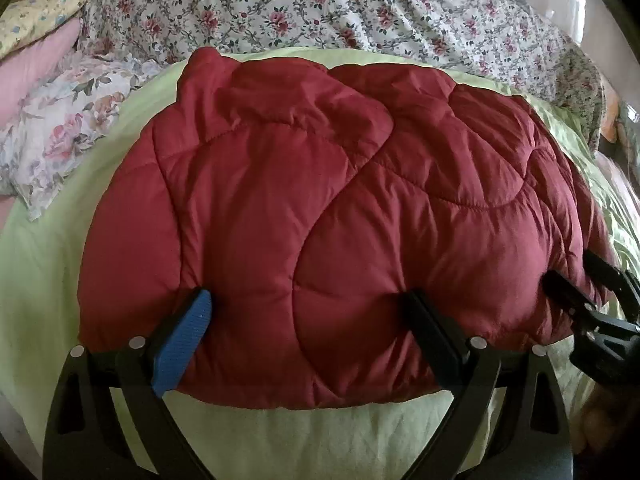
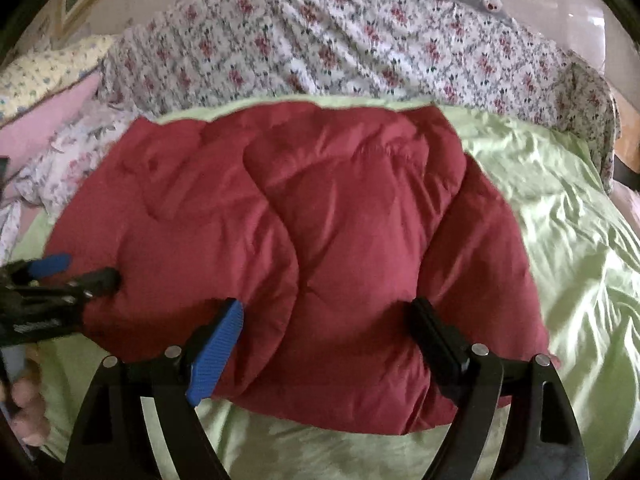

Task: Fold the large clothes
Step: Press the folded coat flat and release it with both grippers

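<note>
Both tools bite the near edge of a folded red jacket on the bed.

Nearest, the left tool (image 1: 308, 320) and the right tool (image 2: 328, 332) each stand wide apart at the fingers, with the near hem of the puffy dark-red quilted jacket (image 1: 320, 200) bulging into the gap; whether either is squeezing it firmly, I cannot tell. They sit side by side along that edge, probably so the thick bundle can be lifted or doubled over evenly without sagging. The jacket lies bunched, seemingly part-folded, on a pale green bed sheet (image 1: 320, 440). Beyond it spreads a white rose-print floral quilt (image 1: 320, 4), with a floral pillow (image 1: 64, 140) at the far left.
</note>
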{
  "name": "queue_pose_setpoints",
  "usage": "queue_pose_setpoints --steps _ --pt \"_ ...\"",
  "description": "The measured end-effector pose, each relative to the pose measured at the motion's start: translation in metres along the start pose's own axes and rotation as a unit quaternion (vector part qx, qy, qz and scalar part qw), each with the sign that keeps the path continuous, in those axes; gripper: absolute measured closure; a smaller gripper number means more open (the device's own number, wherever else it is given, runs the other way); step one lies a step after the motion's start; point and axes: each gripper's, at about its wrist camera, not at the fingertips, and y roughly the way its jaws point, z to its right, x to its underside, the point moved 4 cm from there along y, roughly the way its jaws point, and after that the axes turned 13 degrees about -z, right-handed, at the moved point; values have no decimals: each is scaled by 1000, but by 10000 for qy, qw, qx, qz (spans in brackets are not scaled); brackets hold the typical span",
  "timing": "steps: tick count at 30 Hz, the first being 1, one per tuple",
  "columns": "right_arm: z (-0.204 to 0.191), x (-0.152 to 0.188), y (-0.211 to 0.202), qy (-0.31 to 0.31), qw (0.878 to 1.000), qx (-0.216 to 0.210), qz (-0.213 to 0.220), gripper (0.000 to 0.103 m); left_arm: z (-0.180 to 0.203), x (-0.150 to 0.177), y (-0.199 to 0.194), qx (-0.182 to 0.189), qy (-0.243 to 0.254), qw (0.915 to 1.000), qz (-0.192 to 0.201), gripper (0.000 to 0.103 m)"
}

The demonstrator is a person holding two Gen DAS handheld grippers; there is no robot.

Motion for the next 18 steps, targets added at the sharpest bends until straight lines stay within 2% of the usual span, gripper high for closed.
queue_pose_setpoints --steps 7,13,18 --pt "5 0 -2 121 9999 -40 10 15 -1 6 -7 47 -44 10000 6 6" --pt "-5 5 -30 142 9990 -416 106 13 -10 17 -25 -3 -150 9999 -51 6" --pt "-20 12 -42 -64 9990 -429 -79 13 -23 23 -35 -87 -259 9994 -209 6"
